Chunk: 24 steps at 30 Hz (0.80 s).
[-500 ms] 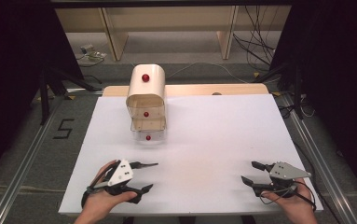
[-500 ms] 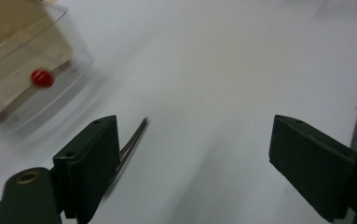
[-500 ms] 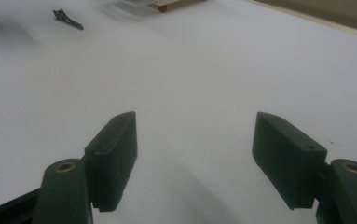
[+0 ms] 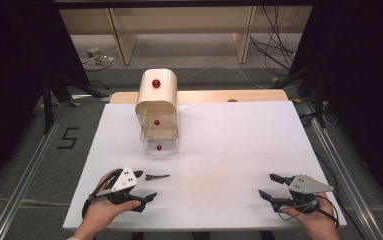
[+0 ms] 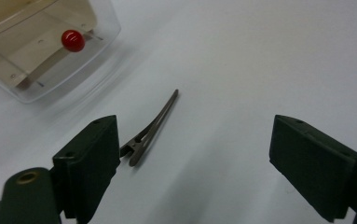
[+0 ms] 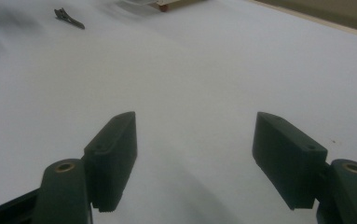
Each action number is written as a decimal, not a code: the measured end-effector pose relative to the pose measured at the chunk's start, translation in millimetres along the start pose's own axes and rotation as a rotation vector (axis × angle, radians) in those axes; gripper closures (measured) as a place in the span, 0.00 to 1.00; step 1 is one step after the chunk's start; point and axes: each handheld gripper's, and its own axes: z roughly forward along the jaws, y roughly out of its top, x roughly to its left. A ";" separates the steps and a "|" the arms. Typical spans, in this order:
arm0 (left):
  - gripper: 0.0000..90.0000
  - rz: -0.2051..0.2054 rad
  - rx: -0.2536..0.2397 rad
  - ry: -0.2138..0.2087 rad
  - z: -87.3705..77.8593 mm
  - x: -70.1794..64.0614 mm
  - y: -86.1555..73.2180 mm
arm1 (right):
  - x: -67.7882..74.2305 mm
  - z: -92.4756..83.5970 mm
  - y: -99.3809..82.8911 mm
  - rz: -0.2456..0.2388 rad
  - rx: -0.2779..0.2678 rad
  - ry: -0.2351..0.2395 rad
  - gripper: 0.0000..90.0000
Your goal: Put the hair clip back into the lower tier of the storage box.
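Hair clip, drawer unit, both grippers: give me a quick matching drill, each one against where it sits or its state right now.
Things:
1. hair clip
2. drawer unit
3. left gripper
4. right gripper

Places or states:
A. open, at the sheet's near right corner
B. standing at the far side of the white sheet
C. lying flat on the sheet, held by nothing
D. open, right beside the clip

Pairs: 1-C, 2-B, 3-D, 4-A

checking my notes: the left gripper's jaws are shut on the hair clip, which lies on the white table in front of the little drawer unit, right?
Not quite. The left gripper is open: in the left gripper view the hair clip lies free on the white table, beside one jaw. The rest holds: it lies before the drawer unit.
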 end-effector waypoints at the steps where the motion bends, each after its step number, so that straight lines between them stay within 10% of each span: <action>1: 0.22 0.003 -0.007 0.003 1.5 4.0 0.3 | 0.5 0.7 0.2 -0.005 -0.001 0.001 0.35; 24: 0.55 0.031 0.137 -0.053 44.1 38.2 -2.7 | -0.1 1.2 -1.3 -0.005 0.015 -0.003 0.35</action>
